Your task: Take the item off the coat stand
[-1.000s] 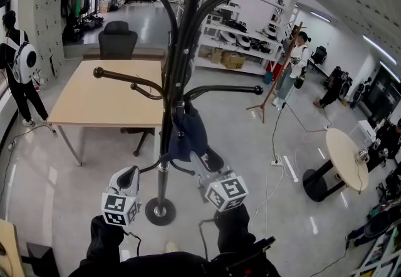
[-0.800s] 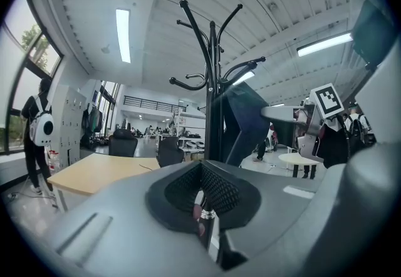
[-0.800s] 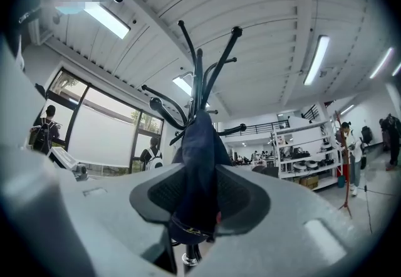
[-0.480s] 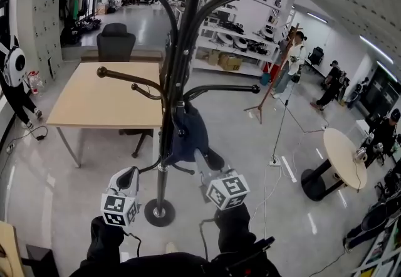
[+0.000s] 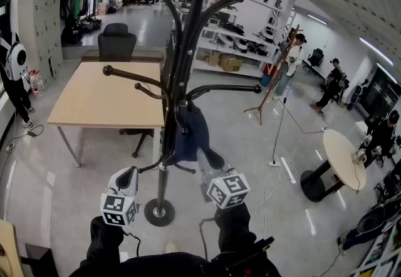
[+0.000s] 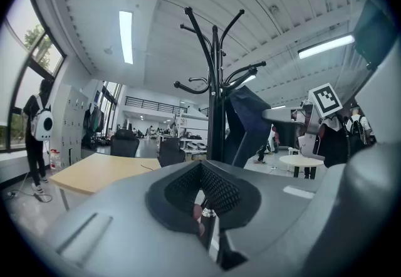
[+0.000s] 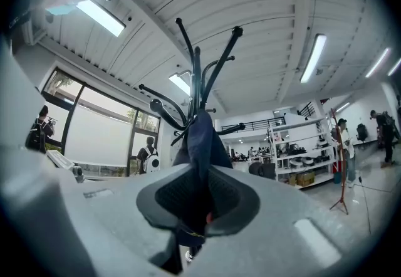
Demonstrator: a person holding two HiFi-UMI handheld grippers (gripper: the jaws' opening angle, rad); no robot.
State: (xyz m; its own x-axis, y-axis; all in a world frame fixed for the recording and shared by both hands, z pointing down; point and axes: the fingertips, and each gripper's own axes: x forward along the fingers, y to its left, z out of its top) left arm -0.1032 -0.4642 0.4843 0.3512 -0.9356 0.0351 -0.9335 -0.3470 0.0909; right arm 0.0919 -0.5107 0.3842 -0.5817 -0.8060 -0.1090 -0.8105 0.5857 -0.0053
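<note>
The dark blue cloth (image 5: 190,135) hangs limp against the black coat stand (image 5: 182,62). The right gripper (image 5: 202,158) has just been closing and pinches it. The left gripper (image 5: 128,177) is squeezed together, empty. A table (image 5: 100,100) stands behind.

Right gripper (image 7: 199,205): jaws have just been closing, now pinched on the dark blue garment (image 7: 200,138) hanging on the coat stand (image 5: 182,69); earlier they stood wider around the cloth. Person with the white backpack (image 5: 12,62), far left of the coat stand, has edged a bit further from it. Person in the white top (image 5: 290,67), right of the coat stand, has stepped slightly nearer. Person in dark clothes (image 5: 382,135), far right beyond the round table (image 5: 344,160), has come further into sight.
</note>
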